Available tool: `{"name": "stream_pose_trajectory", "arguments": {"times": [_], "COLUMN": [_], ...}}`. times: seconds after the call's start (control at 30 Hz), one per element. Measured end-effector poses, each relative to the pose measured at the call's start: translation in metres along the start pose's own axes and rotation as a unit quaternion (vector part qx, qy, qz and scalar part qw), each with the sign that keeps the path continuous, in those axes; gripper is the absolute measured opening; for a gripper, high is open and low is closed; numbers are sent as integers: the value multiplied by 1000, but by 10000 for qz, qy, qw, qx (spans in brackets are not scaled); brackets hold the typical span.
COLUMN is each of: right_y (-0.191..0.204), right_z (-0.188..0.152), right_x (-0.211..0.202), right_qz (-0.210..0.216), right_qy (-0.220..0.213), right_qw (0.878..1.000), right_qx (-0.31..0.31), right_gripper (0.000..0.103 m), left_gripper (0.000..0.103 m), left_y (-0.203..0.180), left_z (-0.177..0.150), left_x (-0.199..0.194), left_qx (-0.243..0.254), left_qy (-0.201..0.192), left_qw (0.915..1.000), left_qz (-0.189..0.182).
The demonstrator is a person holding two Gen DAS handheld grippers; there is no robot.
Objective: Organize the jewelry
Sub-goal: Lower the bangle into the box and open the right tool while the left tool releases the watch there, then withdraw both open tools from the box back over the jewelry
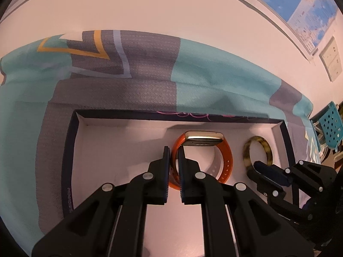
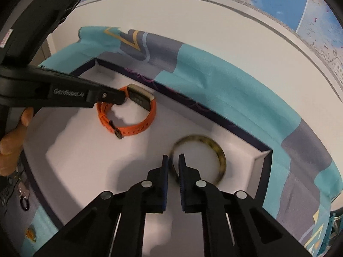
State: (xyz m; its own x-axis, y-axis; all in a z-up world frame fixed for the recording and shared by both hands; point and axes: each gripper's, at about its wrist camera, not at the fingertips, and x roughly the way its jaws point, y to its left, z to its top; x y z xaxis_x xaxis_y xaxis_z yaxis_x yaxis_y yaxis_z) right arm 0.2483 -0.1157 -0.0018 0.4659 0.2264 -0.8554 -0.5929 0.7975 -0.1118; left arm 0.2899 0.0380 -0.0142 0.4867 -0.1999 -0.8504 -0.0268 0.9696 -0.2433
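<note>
"GenRobot.AI" in grey letters on the side of the left gripper [image 2: 123,100], read in the right wrist view; no other writing readable, wall map [image 2: 310,10] text too small.

Landmark: shallow white-lined cardboard box with dark rim [image 1: 74,150], lying on the teal-and-grey patterned cloth [image 1: 214,81] over the table.

Left part of box: bare white floor. Centre: orange silicone-strap watch with gold case [image 1: 203,138], standing on edge inside the box. Left gripper [image 1: 174,152] angled down into the box, fingers [image 1: 166,156] closed on the watch strap beside the case. A person's hand [image 2: 12,141] shows behind that gripper, at the box's left edge.

Right part of box: tortoiseshell yellow-brown bangle [image 1: 248,152], on edge near the box's right wall, blurred in the right wrist view. Right gripper [image 2: 173,160] angled down, fingers [image 2: 182,167] closed on the bangle's near rim.

Outside the box's right: teal perforated plastic basket [image 1: 330,120]. Behind: white wall.
</note>
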Motion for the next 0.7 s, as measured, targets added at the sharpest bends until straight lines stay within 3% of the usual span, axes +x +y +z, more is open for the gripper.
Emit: {"name": "stream_pose_trajectory", "arguments": {"times": [0.07,0.17,0.3,0.37,0.43,0.5,0.7], "right_y": [-3,-14,-23,-27,-28,-25,-4], "right_z": [2,1,-10,-20,-29,-43,-86], "right_x": [0,-9,-24,-37,-51,-70,-107], "right_qz": [13,197,352,550,800,1006,1364], "right_qy": [-42,-271,-384,-502,-645,-836,-973], "right_qw": [10000,9987,9969,9943,9909,9873,9827], "right_qx": [80,380,588,763,868,903,791], "right_gripper": [8,14,17,20,23,28,28], "left_gripper": [9,22,27,30,41,42,53], "left_y": [0,2,1,0,-3,-5,-5], "left_z": [0,-5,-15,-21,-31,-43,-84], "left_x": [0,-5,-24,-35,-51,-66,-104], "left_qx": [11,-4,161,251,454,609,1047], "left_qy": [10,-51,-341,-454,-660,-838,-1171], "left_qw": [10000,9998,9990,9984,9966,9945,9871], "left_qz": [-28,-178,-234,-224,-205,-168,-309]}}
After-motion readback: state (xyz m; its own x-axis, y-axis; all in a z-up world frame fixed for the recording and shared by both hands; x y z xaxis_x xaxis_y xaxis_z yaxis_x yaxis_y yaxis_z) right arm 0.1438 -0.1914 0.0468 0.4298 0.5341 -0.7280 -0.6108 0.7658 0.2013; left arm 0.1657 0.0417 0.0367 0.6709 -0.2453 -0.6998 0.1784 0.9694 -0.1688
